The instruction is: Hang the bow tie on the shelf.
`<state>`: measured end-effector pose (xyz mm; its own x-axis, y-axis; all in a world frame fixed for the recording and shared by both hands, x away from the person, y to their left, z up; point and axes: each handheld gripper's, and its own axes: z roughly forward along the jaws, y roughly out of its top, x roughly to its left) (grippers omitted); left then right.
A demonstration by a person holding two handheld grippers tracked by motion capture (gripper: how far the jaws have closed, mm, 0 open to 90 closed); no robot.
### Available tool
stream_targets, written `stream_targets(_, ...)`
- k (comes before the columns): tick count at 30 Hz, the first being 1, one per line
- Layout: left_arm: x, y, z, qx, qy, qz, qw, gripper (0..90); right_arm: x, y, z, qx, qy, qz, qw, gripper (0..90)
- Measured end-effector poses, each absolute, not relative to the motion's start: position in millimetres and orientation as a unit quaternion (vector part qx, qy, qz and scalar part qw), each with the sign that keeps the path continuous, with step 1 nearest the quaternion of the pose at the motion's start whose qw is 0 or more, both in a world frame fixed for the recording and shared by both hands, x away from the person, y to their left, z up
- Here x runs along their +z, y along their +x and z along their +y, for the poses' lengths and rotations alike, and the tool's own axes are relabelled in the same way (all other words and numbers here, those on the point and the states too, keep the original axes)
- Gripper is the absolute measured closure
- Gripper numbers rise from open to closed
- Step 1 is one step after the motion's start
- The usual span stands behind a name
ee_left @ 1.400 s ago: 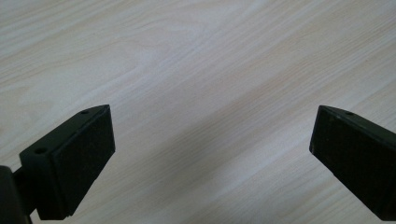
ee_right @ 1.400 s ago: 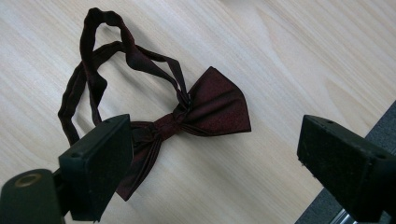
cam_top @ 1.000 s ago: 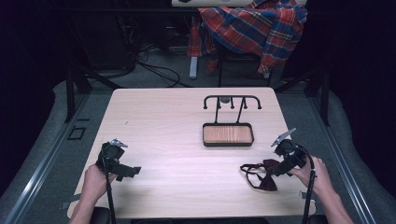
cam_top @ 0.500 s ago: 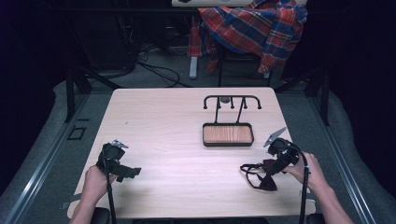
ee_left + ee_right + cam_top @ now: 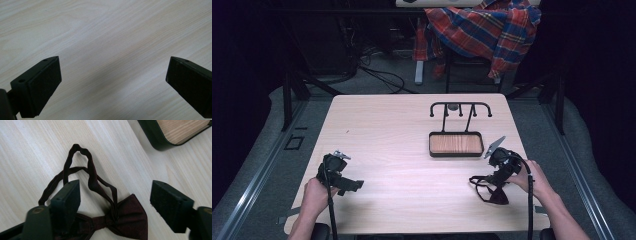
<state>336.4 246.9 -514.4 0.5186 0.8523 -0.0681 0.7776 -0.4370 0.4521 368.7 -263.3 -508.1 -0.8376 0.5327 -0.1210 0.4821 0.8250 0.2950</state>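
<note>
A dark maroon bow tie (image 5: 496,195) with a thin looped strap (image 5: 91,173) lies flat on the light wooden table (image 5: 402,130) near its front right corner. My right gripper (image 5: 493,181) hangs just over it, pointing down. In the right gripper view the knot and right wing of the bow tie (image 5: 130,220) sit between the jaws of the right gripper (image 5: 116,188). The jaws have just been closing and the pads stand apart from the cloth. At the front left my left gripper (image 5: 353,185) is open over bare wood, as the left gripper view (image 5: 112,63) shows.
A black tray (image 5: 456,155) with a wooden floor stands behind the bow tie, carrying a black hook rack (image 5: 460,106) at its back. The tray's corner (image 5: 155,141) is close to the right jaw. A plaid shirt (image 5: 487,30) drapes over a chair beyond the table.
My right gripper has moved left over the bow tie and its jaws have narrowed. The left gripper has stayed in place.
</note>
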Motion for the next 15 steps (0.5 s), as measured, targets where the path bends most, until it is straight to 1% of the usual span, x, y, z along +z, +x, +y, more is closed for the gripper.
stream_targets(2,-514.4,336.8,246.9,0.084,0.844,0.483,0.218,0.1,-510.0,369.9,-259.7,0.128,0.259,0.953,0.094,32.0)
stream_targets(5,-514.9,337.4,246.0,0.084,0.846,0.481,0.215,0.1,-513.0,371.4,-255.6,0.121,0.248,0.957,0.086,37.7)
stream_targets(12,-515.9,337.2,245.4,0.081,0.846,0.48,0.215,0.1,-519.4,375.2,-248.5,0.115,0.242,0.96,0.08,49.3)
stream_targets(15,-516.2,337.1,245.8,0.08,0.845,0.483,0.215,0.1,-523.1,375.8,-245.1,0.105,0.239,0.963,0.073,52.2)
